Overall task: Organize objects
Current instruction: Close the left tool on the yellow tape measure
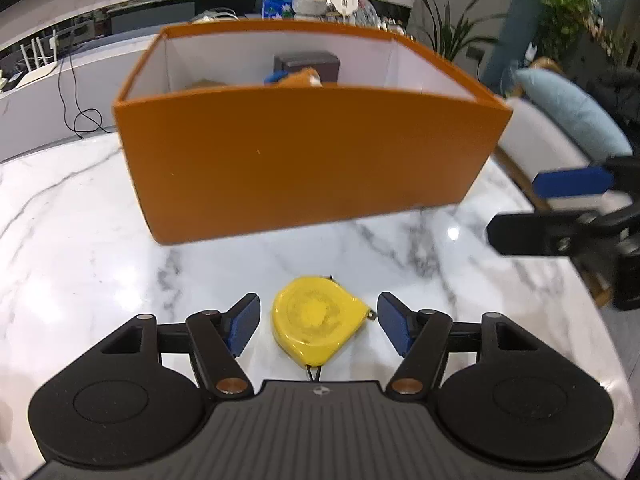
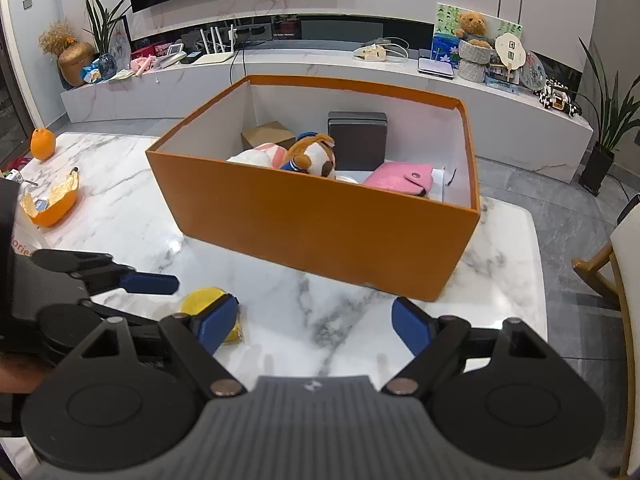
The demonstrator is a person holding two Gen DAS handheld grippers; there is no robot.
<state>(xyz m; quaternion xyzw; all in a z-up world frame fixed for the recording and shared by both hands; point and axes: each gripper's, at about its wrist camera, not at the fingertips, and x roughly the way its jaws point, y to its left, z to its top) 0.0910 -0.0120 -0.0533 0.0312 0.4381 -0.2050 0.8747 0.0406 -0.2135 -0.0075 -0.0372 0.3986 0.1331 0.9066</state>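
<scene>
Left gripper (image 1: 318, 322) open around yellow tape measure (image 1: 316, 326) at lower centre, pads apart from it; right gripper (image 2: 316, 322) open, empty. Already in orange box (image 2: 320, 220) mid-frame: plush dog (image 2: 312, 156), pink pouch (image 2: 400, 178), dark case (image 2: 357, 140). Still left: tape measure.

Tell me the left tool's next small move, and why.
Probably close the left tool on the yellow tape measure. The tape measure lies on the marble table between the two open blue pads, which do not yet touch it, and the orange box it likely belongs in stands just beyond.
</scene>
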